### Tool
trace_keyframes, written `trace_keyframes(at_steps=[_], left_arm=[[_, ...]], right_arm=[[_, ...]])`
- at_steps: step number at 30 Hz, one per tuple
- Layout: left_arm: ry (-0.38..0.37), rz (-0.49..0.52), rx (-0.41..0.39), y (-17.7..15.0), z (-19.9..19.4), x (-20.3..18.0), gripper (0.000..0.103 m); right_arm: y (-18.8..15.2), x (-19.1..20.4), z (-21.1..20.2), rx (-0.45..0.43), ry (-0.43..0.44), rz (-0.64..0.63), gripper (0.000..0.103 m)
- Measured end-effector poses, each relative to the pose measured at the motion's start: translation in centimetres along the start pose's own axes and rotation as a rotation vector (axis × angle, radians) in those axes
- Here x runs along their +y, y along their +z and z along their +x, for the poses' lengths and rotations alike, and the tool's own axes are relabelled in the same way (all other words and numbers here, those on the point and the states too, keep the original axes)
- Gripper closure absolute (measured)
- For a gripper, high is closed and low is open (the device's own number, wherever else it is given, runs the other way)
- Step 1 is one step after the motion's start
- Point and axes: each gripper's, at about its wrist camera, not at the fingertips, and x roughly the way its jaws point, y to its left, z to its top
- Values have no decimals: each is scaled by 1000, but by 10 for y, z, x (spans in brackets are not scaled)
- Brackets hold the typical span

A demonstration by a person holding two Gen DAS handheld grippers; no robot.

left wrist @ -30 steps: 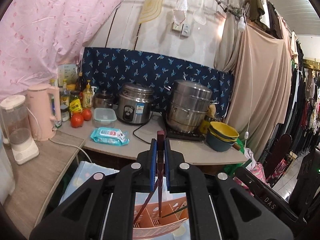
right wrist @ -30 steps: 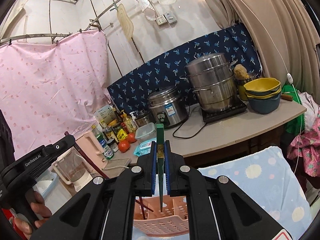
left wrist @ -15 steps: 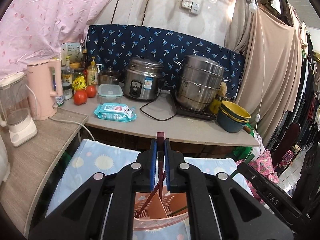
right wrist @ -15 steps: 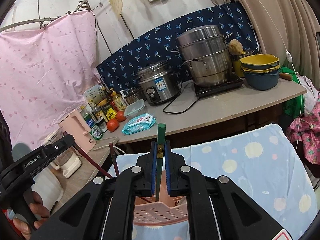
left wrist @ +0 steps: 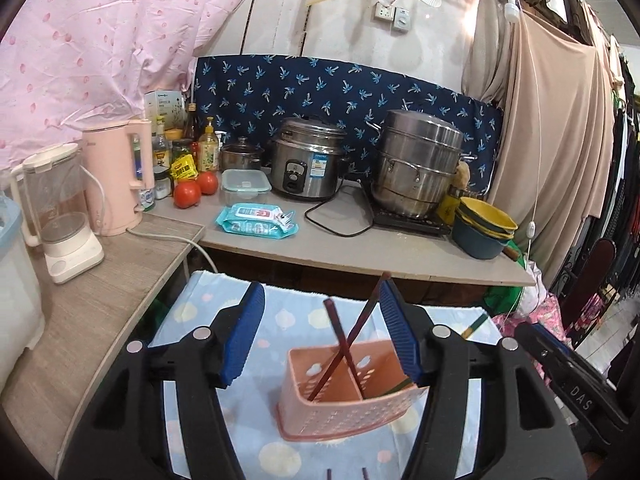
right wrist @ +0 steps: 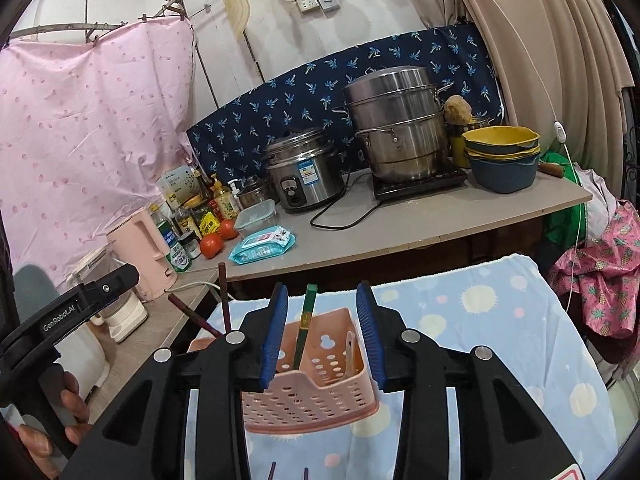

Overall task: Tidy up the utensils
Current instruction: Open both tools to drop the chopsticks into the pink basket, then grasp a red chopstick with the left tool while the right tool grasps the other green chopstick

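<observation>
A pink perforated basket (left wrist: 344, 416) stands on the blue spotted cloth (left wrist: 280, 312). Two dark red chopsticks (left wrist: 362, 316) cross inside it; the longer one leans by the right pad. My left gripper (left wrist: 322, 332) hovers over the basket with its jaws opening, and neither pad presses on a stick. In the right wrist view the same basket (right wrist: 312, 404) holds a green chopstick (right wrist: 307, 312), which stands free between the opening jaws of my right gripper (right wrist: 323, 332). The red chopsticks (right wrist: 224, 296) stick up at the basket's left end.
Behind the cloth runs a counter (left wrist: 360, 248) with a rice cooker (left wrist: 308, 168), a steamer pot (left wrist: 416, 164), stacked bowls (left wrist: 484, 224), a wipes pack (left wrist: 256, 222), tomatoes and bottles. A pink kettle (left wrist: 116, 184) and a blender (left wrist: 56, 216) stand at left. A hand (right wrist: 40, 420) holds the left gripper.
Both grippers came down over the basket, then went from shut to open. The dark red chopstick left the left jaws, and the green one left the right jaws; both now stand in the basket.
</observation>
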Motion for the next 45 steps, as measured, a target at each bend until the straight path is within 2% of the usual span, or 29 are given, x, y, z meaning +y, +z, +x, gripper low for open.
trace_keyframes(at_steps=[5, 9, 18, 23, 26, 33, 39, 45], left_arm=[[12, 9, 28, -24, -19, 7, 46], [24, 31, 62, -50, -36, 12, 46], [36, 39, 182, -133, -71, 25, 46], [48, 57, 249, -181, -91, 28, 46], [48, 70, 292, -208, -102, 30, 46], [41, 70, 400, -264, -116, 34, 46], [25, 57, 448, -286, -123, 34, 46], [13, 62, 434, -285, -130, 28, 46]], right_arm=[[-26, 1, -20, 27, -14, -21, 68], [-59, 2, -38, 82, -25, -53, 68], [-144, -7, -78, 227, -45, -29, 68], [-195, -7, -103, 299, -99, -65, 68], [-219, -8, -119, 327, -122, -74, 68], [-263, -6, -141, 387, -116, -64, 68], [-285, 0, -148, 424, -109, -88, 68], [-288, 9, -151, 420, -95, -106, 68]])
